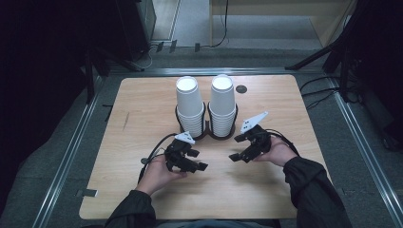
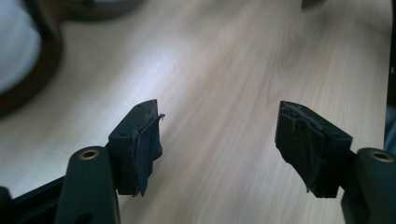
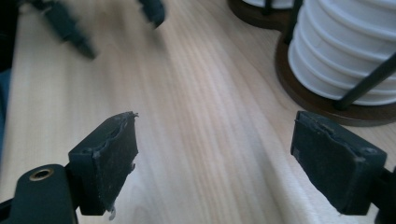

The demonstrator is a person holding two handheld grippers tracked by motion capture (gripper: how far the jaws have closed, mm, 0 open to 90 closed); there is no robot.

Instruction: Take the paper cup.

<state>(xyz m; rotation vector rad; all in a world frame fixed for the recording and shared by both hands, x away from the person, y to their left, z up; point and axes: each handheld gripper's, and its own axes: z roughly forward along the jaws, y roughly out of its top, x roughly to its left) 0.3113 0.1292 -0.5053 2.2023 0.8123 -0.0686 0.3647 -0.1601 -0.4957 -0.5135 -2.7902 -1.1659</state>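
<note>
Two tall stacks of white paper cups stand in a dark double holder point(image 1: 207, 134) at the middle of the wooden table: the left stack point(image 1: 189, 105) and the right stack point(image 1: 222, 103). My left gripper point(image 1: 199, 167) rests low on the table in front of the left stack, open, with bare wood between its jaws point(image 2: 217, 140). My right gripper point(image 1: 236, 157) sits in front of the right stack, also open and holding nothing point(image 3: 215, 158). The right gripper view has the cup stack point(image 3: 345, 51) close at its upper right.
A small dark round disc point(image 1: 241, 89) lies on the table behind the right stack. The table point(image 1: 142, 118) has metal rails along its left and right sides. Cables and dark stands lie on the floor beyond the far edge.
</note>
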